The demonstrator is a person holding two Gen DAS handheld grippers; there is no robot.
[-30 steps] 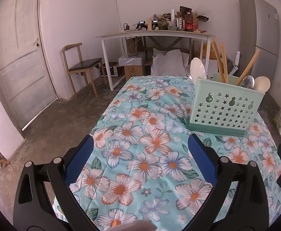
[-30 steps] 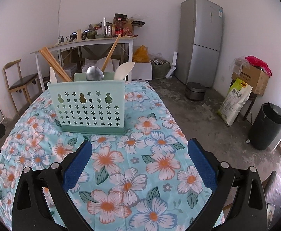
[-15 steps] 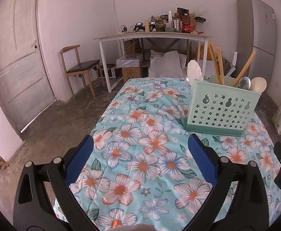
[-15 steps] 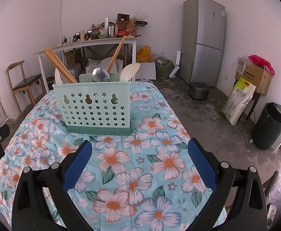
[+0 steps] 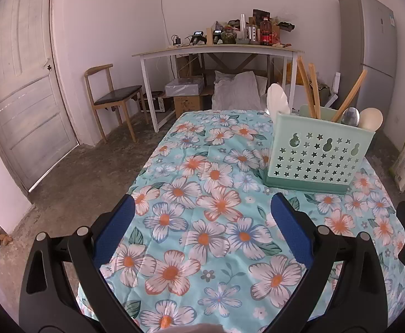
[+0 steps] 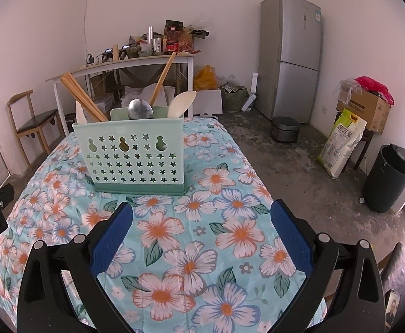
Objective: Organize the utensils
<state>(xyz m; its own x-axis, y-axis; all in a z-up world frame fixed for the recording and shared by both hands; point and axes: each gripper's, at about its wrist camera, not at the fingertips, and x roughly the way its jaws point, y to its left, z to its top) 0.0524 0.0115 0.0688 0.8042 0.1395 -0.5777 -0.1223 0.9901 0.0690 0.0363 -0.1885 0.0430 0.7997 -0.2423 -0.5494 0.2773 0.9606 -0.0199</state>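
utensils (image 6: 140, 108) in holder (image 6: 133, 155) | holder on table (image 6: 230, 249) (far half)

You held your left gripper (image 5: 202, 208) level and low, with its jaws spread wide and nothing between them. Its two blue pads (image 5: 115, 229) faced each other across the full gap, each set on a black finger that ran back toward the camera. Your right gripper (image 6: 202, 208) sat in the same pose, jaws wide apart and empty, blue pads (image 6: 291, 234) turned inward. Both tools pointed forward and slightly downward. At the right edge of the left wrist view, part of the black body of your right gripper showed, level with the left one and just beside it.
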